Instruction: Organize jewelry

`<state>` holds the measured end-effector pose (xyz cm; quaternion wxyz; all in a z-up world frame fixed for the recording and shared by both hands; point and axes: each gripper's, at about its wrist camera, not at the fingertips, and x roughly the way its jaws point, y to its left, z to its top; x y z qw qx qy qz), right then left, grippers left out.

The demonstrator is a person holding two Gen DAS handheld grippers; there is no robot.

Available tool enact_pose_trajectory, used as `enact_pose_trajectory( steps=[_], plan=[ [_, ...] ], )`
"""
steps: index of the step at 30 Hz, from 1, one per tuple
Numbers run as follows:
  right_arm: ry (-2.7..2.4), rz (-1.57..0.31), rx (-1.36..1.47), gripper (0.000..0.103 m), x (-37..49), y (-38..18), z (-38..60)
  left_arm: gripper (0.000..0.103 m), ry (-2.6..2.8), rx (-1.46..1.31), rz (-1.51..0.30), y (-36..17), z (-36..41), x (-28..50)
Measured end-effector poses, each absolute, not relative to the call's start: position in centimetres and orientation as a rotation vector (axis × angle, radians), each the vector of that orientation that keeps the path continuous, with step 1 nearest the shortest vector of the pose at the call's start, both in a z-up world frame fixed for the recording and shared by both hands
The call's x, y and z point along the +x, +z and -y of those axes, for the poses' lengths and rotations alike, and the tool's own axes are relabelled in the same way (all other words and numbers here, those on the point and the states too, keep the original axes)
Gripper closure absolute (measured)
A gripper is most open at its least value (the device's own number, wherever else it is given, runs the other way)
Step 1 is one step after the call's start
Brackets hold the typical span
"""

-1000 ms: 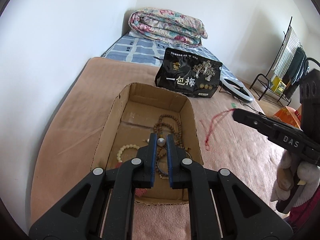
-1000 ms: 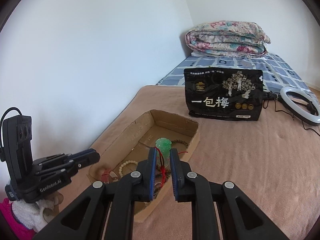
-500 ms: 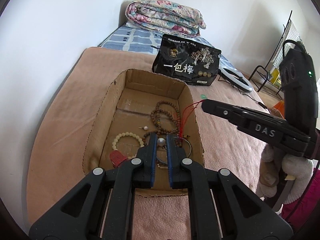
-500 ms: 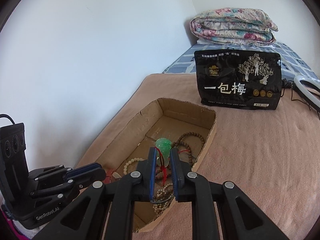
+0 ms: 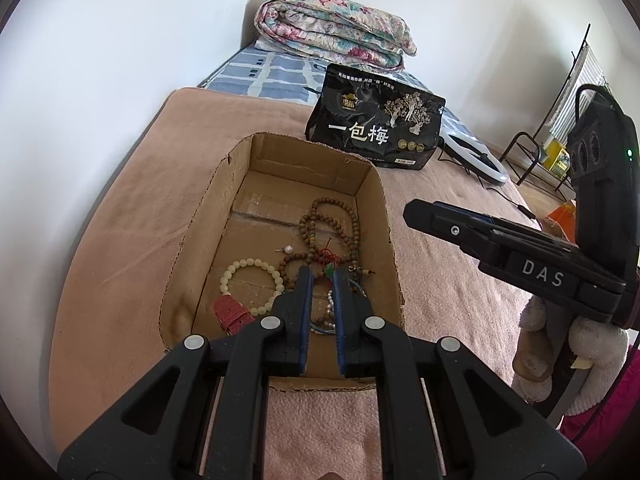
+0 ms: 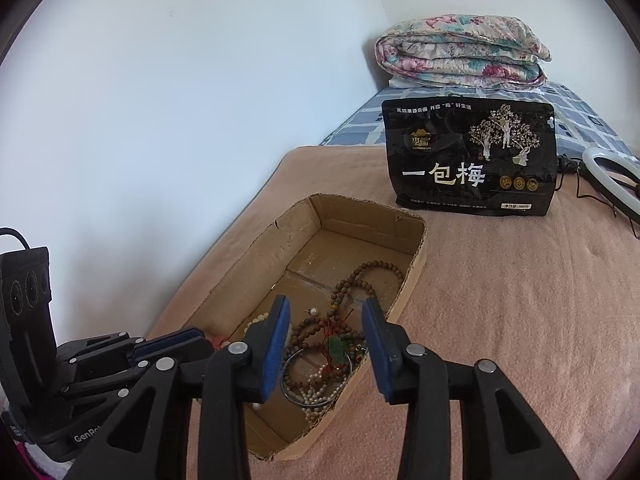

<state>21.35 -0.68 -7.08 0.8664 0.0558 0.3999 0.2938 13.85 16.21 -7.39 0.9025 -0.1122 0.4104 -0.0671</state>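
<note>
With the right gripper (image 6: 324,344) opening empty above the cardboard box (image 6: 416,264), the green pendant's red cord (image 6: 330,334) may tangle in the wooden beads (image 6: 344,288); left gripper (image 5: 321,284) stays shut, holding nothing.

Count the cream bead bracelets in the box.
1. The cream bead bracelet lies at the cardboard box's left side, beside the red pouch. Another could be hidden under the tangled pile or the gripper.

Black pouch (image 6: 470,160) upright on pink blanket (image 6: 500,300). Beyond it, folded floral quilt (image 6: 460,56) on blue checked sheet (image 5: 272,74). White ring light (image 5: 476,156) just right of pouch; black rack (image 5: 540,160) on floor, far right.
</note>
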Motion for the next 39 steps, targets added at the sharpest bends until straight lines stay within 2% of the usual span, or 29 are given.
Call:
enact_pose_trajectory(
  steps=[22, 28, 36, 38, 39],
  plan=[
    [0.578, -0.744, 0.066, 0.057, 17.1, -2.4, 5.1, 0.095, -0.072, -0.161, -0.695, -1.9, -13.5, 9.1],
    [0.570, -0.715, 0.046, 0.049, 15.1, -1.3, 6.4, 0.095, -0.079, -0.129, -0.681, -0.5, -12.1, 7.4],
    [0.537, -0.668, 0.017, 0.027, 12.4, -0.1, 8.5, 0.095, -0.047, -0.081, -0.651, 0.7, -10.9, 5.3],
    [0.530, -0.666, 0.011, 0.023, 11.8, -0.1, 9.1, 0.084, -0.039, -0.070, -0.645, 0.9, -10.8, 4.9],
    [0.527, -0.668, 0.008, 0.022, 11.6, -0.1, 9.4, 0.062, -0.039, -0.070, -0.641, 1.0, -10.7, 4.7]
  ],
)
